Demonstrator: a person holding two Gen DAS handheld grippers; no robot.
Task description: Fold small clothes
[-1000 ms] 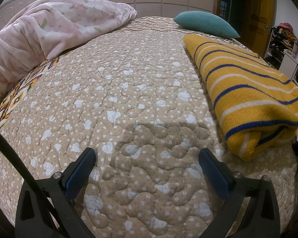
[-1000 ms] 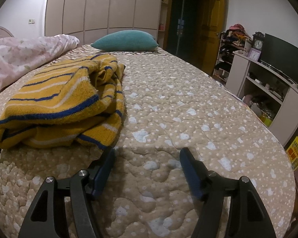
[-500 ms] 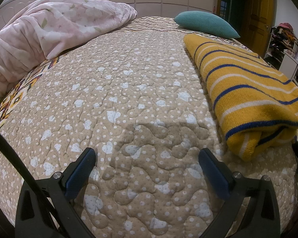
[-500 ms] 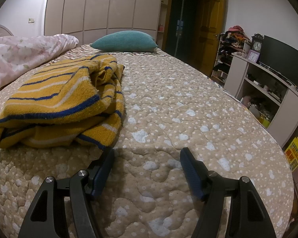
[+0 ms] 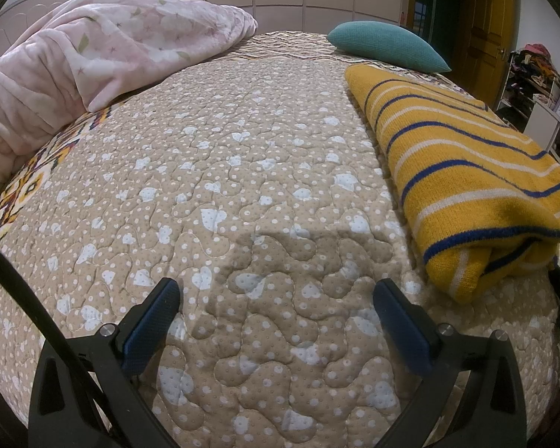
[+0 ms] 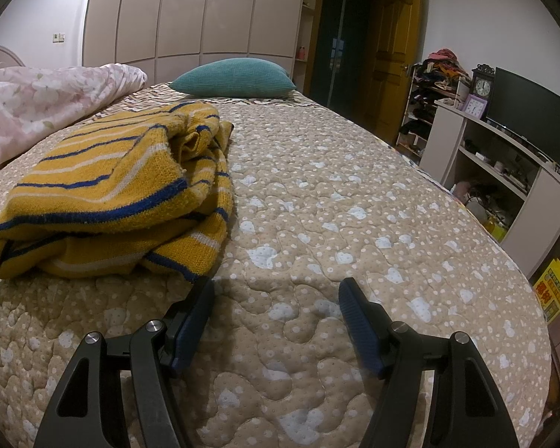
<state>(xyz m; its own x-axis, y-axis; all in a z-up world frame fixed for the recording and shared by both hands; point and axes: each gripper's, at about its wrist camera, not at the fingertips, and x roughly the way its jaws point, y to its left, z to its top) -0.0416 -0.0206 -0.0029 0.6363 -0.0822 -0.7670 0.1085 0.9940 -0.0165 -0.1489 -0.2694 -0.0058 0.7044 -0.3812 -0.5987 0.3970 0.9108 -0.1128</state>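
Note:
A yellow knit sweater (image 5: 463, 171) with blue and white stripes lies folded on the beige quilted bed (image 5: 242, 171). It also shows in the right wrist view (image 6: 115, 194), at the left, with bunched layers on its right side. My left gripper (image 5: 276, 298) is open and empty, low over the quilt to the left of the sweater. My right gripper (image 6: 276, 295) is open and empty, just in front of the sweater's near right corner, its left finger (image 6: 194, 317) close to the hem.
A pink floral blanket (image 5: 93, 63) is heaped at the far left. A teal pillow (image 5: 388, 46) lies at the far end of the bed. A shelf unit (image 6: 504, 171) with a screen and clocks stands off the bed's right side. A wardrobe wall is behind.
The right wrist view has shifted very slightly; the sweater and both grippers stay as they were.

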